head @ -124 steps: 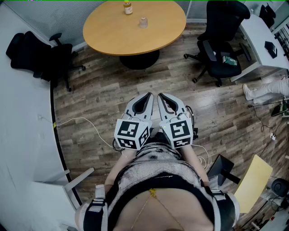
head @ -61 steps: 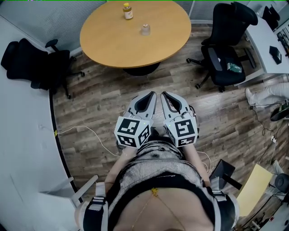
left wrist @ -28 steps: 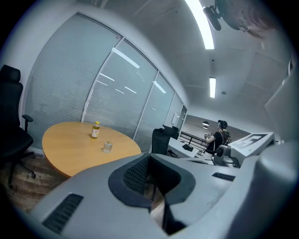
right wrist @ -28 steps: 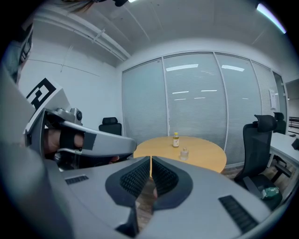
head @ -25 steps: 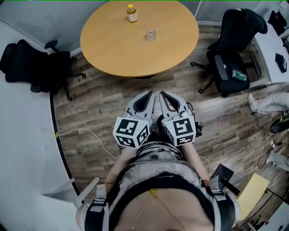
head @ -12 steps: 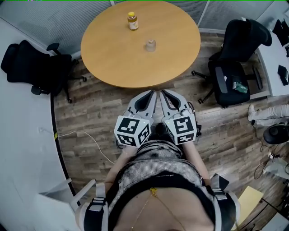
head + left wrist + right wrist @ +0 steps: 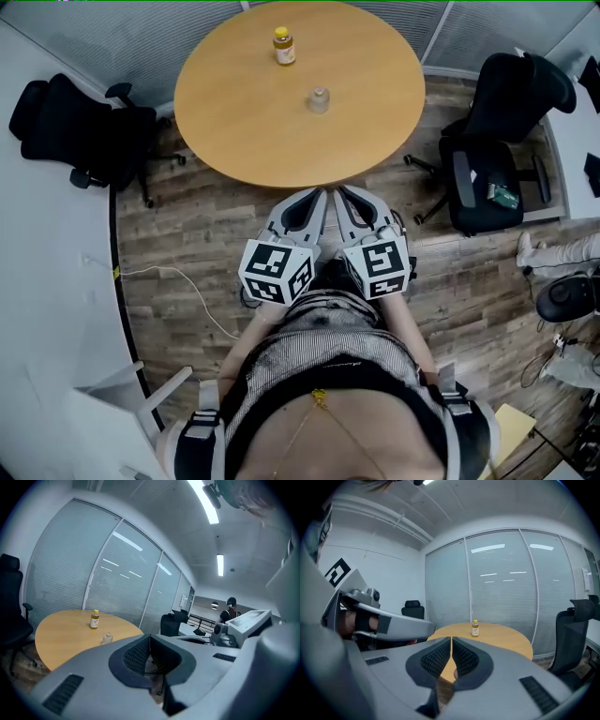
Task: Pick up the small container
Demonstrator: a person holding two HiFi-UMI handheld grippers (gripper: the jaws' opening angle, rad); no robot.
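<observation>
The small clear container [image 7: 319, 99] stands near the middle of a round wooden table [image 7: 234, 112]. A yellow-capped bottle [image 7: 283, 45] stands farther back on it. My left gripper [image 7: 307, 202] and right gripper [image 7: 349, 202] are held side by side in front of my body, over the floor just short of the table's near edge. Both are shut with nothing between the jaws. The left gripper view shows the container [image 7: 108, 638] and the bottle [image 7: 94, 619] well beyond the shut left gripper [image 7: 150, 644]. Past the right gripper [image 7: 451, 644], the right gripper view shows the bottle [image 7: 475, 628].
One black office chair [image 7: 80, 127] stands left of the table, another [image 7: 497, 141] to its right. A white cable [image 7: 178, 281] lies on the wood floor beside a white desk [image 7: 47, 281]. Blinds cover the glass wall behind. A person [image 7: 229, 610] stands far off.
The table with the container and bottle has come closer and lower in the head view. Both grippers stay shut, side by side.
</observation>
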